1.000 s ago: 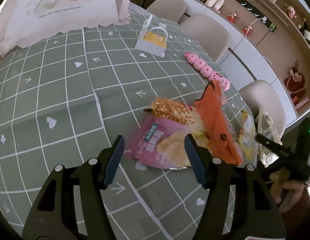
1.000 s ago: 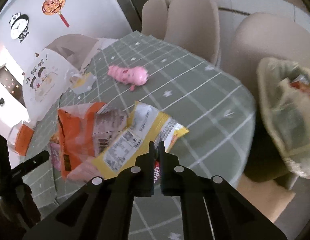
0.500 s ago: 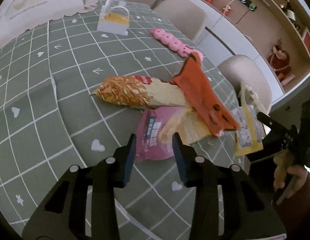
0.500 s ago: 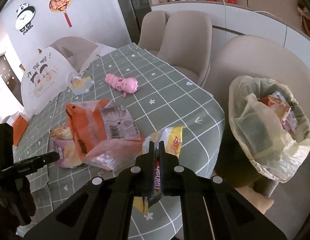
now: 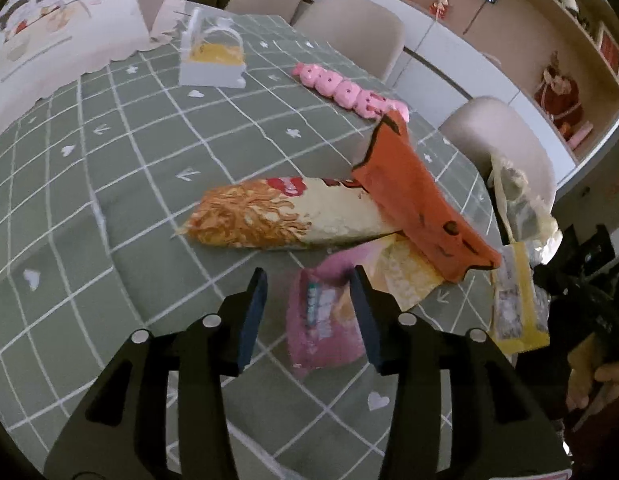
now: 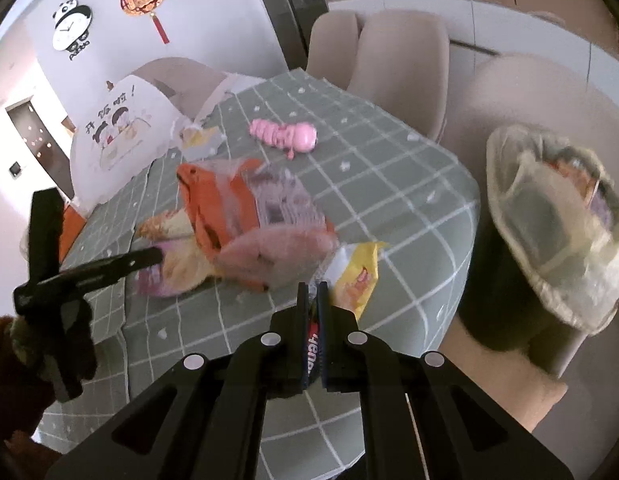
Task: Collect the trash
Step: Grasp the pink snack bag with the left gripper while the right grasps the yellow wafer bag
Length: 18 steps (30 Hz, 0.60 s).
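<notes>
The right tool (image 6: 312, 294) is pinched fully together on a yellow wrapper (image 6: 355, 276), whose free end hangs just ahead of its tips over the near edge of the desk (image 6: 389, 208); the lined trash bin (image 6: 557, 224) stands off the desk to the right of this tool and a little beyond it, its mouth facing up, so the right hand is plainly the nearer one to it and the likely next move is a swing to the right over the rim; the left tool (image 5: 309, 292) hovers half open, its jaws widening at this moment, with the pink packet (image 5: 325, 316) directly below and between the fingers, though no pad presses on it; that packet's long axis runs roughly along the tool's pointing line, so the jaws would close across its narrow width; just beyond it lies the noodle-print bag (image 5: 277, 216), crosswise to the tool, and the orange wrapper (image 5: 413, 196) leans over that bag's right end; farther off sits a pink toy (image 5: 349, 88).
</notes>
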Motion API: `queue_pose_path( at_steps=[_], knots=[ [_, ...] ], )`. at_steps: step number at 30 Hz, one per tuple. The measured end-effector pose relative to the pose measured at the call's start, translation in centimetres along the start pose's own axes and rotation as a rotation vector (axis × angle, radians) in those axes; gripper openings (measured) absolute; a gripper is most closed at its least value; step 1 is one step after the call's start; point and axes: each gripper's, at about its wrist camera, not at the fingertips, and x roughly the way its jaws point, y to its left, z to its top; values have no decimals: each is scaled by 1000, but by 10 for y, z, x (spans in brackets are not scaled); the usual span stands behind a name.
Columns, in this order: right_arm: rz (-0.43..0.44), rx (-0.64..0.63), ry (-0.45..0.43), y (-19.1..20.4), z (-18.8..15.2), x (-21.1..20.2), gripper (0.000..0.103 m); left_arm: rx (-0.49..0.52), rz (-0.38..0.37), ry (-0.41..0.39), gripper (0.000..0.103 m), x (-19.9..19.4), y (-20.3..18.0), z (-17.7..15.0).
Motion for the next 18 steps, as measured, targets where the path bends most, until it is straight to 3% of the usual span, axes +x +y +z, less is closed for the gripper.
queue_pose_path(
  at_steps=[4, 6, 7, 13, 18],
  knots=[
    [-18, 74, 6, -12, -7, 5, 11, 6, -21, 28, 22, 7, -9, -2],
    [-32, 76, 30, -14, -9, 10, 40, 8, -25, 23, 19, 4, -12, -5],
    [-26, 75, 30, -15, -10, 11, 44, 6, -29, 18, 16, 0, -13, -7],
    [-29, 64, 10, -12, -11, 8, 44, -21, -24, -15, 10, -21, -12, -14],
    [-54, 215, 0, -27, -11, 12, 44, -59, -7, -53, 8, -39, -4, -17]
  ],
)
